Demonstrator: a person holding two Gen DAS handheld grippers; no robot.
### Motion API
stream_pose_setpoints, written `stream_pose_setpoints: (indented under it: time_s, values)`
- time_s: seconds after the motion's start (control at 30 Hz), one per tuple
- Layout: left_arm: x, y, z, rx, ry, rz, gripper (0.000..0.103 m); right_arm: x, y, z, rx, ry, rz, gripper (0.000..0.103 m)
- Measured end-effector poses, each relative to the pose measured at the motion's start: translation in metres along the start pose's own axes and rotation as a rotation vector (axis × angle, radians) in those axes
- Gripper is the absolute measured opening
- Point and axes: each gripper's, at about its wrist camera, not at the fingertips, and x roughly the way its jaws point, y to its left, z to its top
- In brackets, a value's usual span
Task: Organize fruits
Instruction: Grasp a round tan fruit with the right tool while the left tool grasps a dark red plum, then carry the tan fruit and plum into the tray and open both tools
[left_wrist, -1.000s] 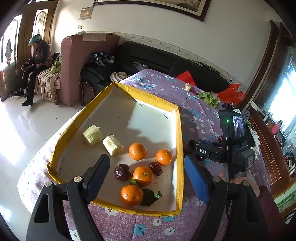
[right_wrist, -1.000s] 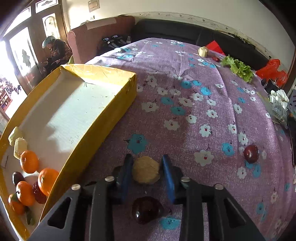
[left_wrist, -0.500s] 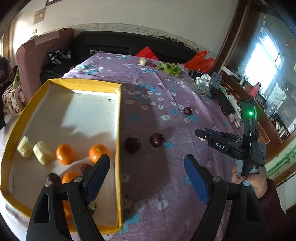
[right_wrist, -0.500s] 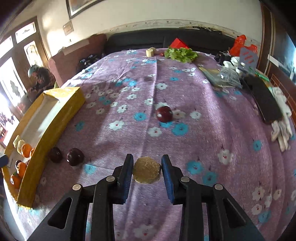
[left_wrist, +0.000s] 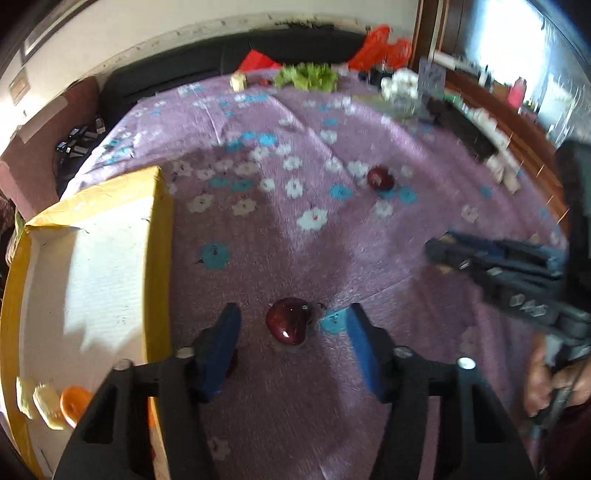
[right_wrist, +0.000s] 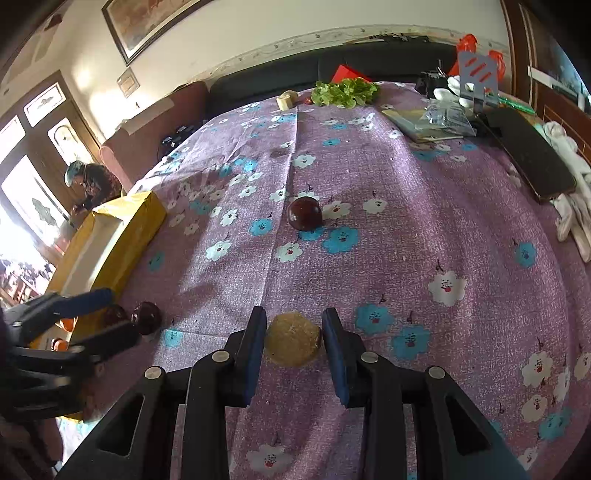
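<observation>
My left gripper (left_wrist: 291, 332) is open, its blue fingers on either side of a dark red plum (left_wrist: 288, 326) on the purple flowered cloth, not touching it. A second plum (left_wrist: 380, 178) lies farther off. The yellow box (left_wrist: 162, 236) at left holds oranges (left_wrist: 75, 402) and pale fruit pieces (left_wrist: 46, 404). My right gripper (right_wrist: 293, 338) is shut on a tan round fruit (right_wrist: 292, 343) just above the cloth. In the right wrist view, the left gripper (right_wrist: 88, 314) is over two plums (right_wrist: 147, 317) beside the box (right_wrist: 122, 236), with another plum (right_wrist: 304, 213) ahead.
Lettuce (right_wrist: 343, 92) and a pale chunk (right_wrist: 287, 99) lie at the far edge. A dark phone (right_wrist: 528, 155), plastic bags (right_wrist: 443, 116) and white gloves (right_wrist: 572, 206) occupy the right side. A sofa runs behind the table. A person (right_wrist: 92, 181) sits at far left.
My left gripper has swung from over the box to the cloth and lowered around a plum. My right gripper has kept hold of the tan fruit and drifted right.
</observation>
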Motion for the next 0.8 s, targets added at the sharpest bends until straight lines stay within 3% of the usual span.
stream_pose_setpoints:
  time_s: [0.07,0.1,0.2,0.47,0.67,0.8]
  values:
    - [0.011,-0.001,0.000,0.007,0.042,0.026,0.031,-0.001,-0.002,0.001,0.008,-0.002,0.002,0.034]
    - [0.014,-0.002,-0.001,0.010,0.054,0.031,0.029,-0.002,-0.003,0.001,0.013,-0.004,0.004,0.034]
    - [0.014,-0.008,-0.002,0.029,0.050,0.065,0.029,-0.003,-0.003,0.002,0.015,-0.011,0.001,0.034]
    - [-0.011,-0.010,-0.008,-0.030,-0.023,0.039,0.029,-0.007,-0.001,0.002,-0.008,-0.041,-0.035,0.034]
    - [-0.071,0.016,-0.029,-0.133,-0.155,-0.027,0.029,-0.008,0.001,0.002,-0.016,-0.057,-0.037,0.034]
    - [-0.114,0.054,-0.058,-0.225,-0.236,-0.003,0.029,-0.008,0.005,-0.002,-0.026,-0.064,-0.056,0.034]
